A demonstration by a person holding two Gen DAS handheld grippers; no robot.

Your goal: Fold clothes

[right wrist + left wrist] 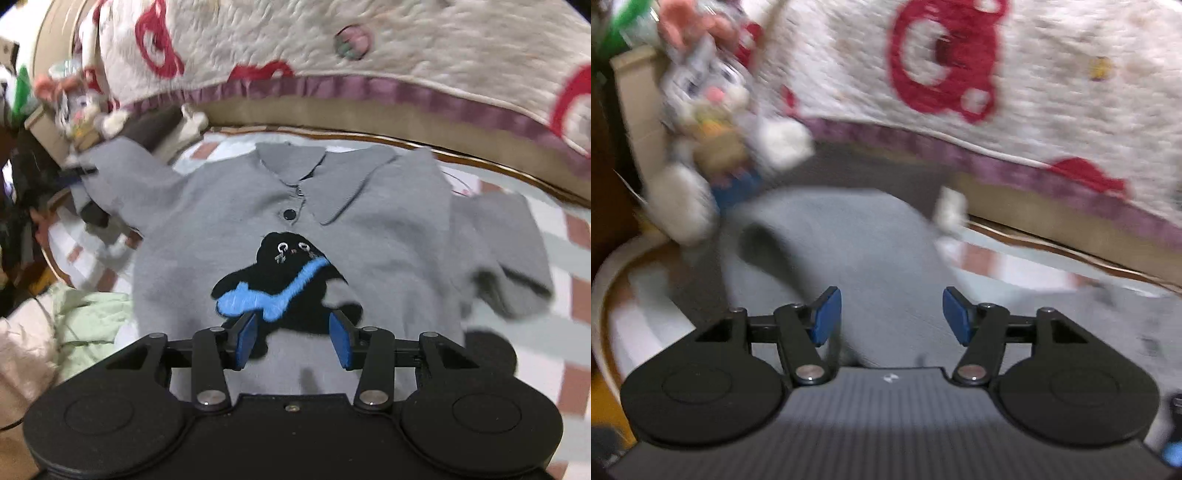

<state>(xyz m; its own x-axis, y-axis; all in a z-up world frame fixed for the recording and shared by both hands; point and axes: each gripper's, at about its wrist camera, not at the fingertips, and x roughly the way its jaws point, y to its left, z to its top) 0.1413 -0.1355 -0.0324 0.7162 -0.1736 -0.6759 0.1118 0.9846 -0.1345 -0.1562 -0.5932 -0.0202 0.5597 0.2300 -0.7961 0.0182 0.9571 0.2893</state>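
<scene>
1. My right gripper [293,338] gapes wide, holding nothing, low in frame over the grey polo shirt [369,229].
2. The shirt lies face up, frame centre.
3. My left gripper [892,316] also gapes wide over grey cloth.

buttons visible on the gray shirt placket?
2: on the gray shirt, an upper button just below the collar opening and a lower button under it. Collar flaps could hide more.

Checked table cover [576,258], grey polo shirt [388,229] spread flat, pale green cloth [92,317] beside
</scene>
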